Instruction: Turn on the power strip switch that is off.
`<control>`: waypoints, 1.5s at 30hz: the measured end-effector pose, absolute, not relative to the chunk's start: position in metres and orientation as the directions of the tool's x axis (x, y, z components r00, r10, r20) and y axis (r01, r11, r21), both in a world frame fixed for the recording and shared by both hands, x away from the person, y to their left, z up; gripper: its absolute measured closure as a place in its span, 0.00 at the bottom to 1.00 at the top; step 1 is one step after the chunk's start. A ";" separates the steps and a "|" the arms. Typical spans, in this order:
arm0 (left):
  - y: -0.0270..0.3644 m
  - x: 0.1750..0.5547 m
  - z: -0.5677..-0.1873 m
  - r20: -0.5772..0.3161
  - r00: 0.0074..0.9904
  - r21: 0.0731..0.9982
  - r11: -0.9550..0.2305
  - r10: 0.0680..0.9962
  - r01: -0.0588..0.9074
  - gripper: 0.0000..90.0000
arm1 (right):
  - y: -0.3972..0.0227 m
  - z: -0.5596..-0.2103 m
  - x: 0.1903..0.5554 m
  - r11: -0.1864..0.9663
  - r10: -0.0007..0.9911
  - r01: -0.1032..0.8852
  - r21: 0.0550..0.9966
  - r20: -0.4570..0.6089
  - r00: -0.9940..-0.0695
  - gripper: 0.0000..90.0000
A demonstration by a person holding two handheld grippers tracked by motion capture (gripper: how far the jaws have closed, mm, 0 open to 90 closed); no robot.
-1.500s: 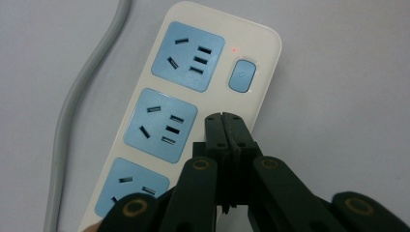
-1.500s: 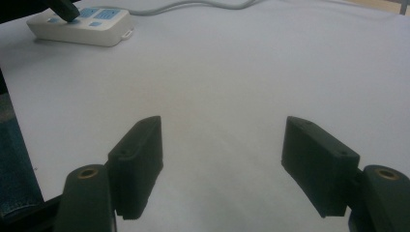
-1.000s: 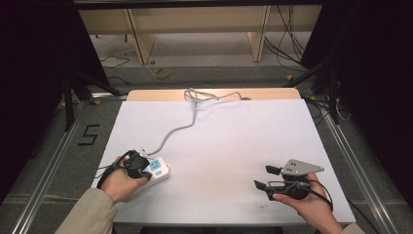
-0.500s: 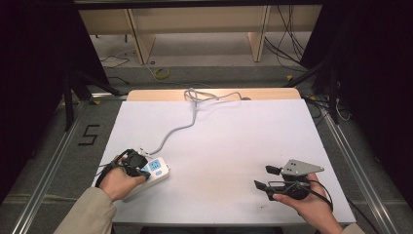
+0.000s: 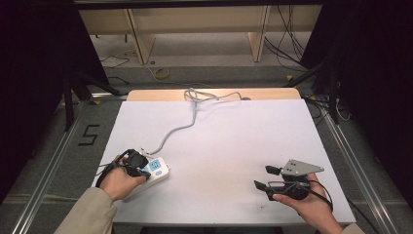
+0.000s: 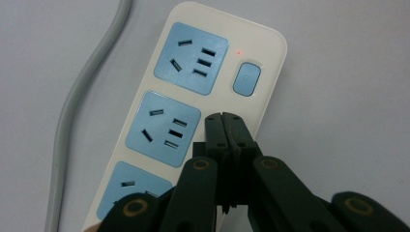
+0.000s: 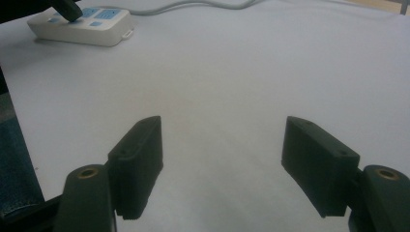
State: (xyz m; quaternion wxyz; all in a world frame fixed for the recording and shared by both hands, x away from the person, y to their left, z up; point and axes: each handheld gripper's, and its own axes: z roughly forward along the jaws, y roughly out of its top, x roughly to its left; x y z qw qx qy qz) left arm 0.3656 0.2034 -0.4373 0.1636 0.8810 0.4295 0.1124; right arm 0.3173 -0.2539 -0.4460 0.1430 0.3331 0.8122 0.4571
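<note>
Beside left edge, power strip (image 5: pixel 155 171); centre bare.

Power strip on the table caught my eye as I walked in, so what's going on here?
A person holds a gripper in each hand. The left gripper, shut with nothing between its fingers, is over the white power strip, just short of its blue switch; a small red light glows beside that. The right gripper is open above the bare white table.

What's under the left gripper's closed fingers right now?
The left gripper sits shut over the white power strip, beside its middle blue socket. Its blue switch lies just ahead. Actual contact is hidden by the fingers.
</note>
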 end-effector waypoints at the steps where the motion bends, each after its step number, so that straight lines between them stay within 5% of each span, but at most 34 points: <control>1: 0.203 0.366 -0.437 0.058 0.605 0.384 -0.577 0.794 0.721 1.00 | -0.254 -0.446 0.317 0.360 0.671 0.410 0.838 0.072 -0.738 0.35; 45: 0.202 0.370 -0.437 0.045 0.594 0.355 -0.569 0.803 0.742 1.00 | -0.253 -0.446 0.316 0.359 0.672 0.412 0.838 0.074 -0.737 0.35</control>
